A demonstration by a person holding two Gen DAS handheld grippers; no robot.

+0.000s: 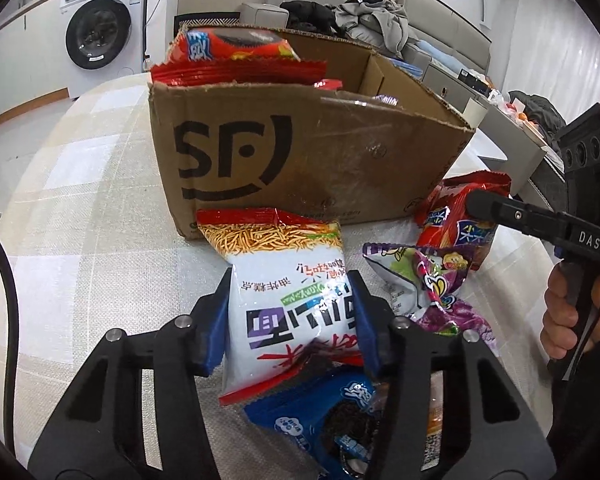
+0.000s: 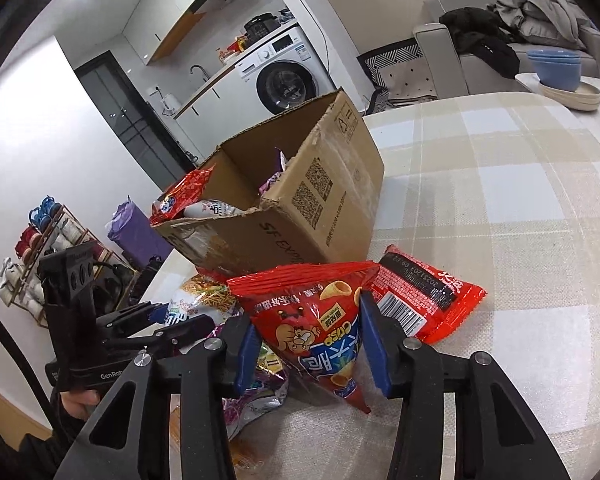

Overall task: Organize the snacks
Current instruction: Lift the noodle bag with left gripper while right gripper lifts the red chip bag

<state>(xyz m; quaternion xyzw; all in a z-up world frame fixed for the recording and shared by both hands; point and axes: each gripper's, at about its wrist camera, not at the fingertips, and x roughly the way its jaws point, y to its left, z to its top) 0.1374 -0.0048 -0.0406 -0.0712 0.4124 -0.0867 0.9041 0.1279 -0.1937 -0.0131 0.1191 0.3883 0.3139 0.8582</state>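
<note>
Step in hand: picking loose snack packets off the checked tablecloth (image 1: 80,208) to go into the brown corrugated cardboard box (image 1: 312,152); both grippers are at the grasp, and neither packet looks lifted clear yet.
Left gripper (image 1: 291,316): its blue pads (image 1: 216,320) press both sides of a white foil packet with a red top edge and a picture of thin fried sticks (image 1: 284,280), which bulges between them; the grip is narrow and on the packet's middle.
Right gripper (image 2: 308,340): its blue pads (image 2: 374,344) pinch the lower half of a red foil packet with a cartoon figure and cone-shaped crisps (image 2: 316,312), which stands upright between the fingers with its crimped top toward the box.
Where the snacks are: the box stands just beyond both sets of fingertips, open at the top, with packets already inside.
Beside the left fingers: a purple-and-white cartoon packet (image 1: 432,280) to the right; a blue cookie packet (image 1: 324,420) under the fingers, overlapped by the white one.
Beside the right fingers: a flat red packet with a barcode (image 2: 424,296) to the right, touching the held one.
Count outside the box: five packets clearly seen, two red, one white, one purple, one blue; an orange edge under the pile cannot be made out.
Count inside the box: at least three; the rest hidden.
Next move, as I judge it: raise each packet above the box rim, carry it over the opening, then release, watching that the blue packet does not drag along.
</note>
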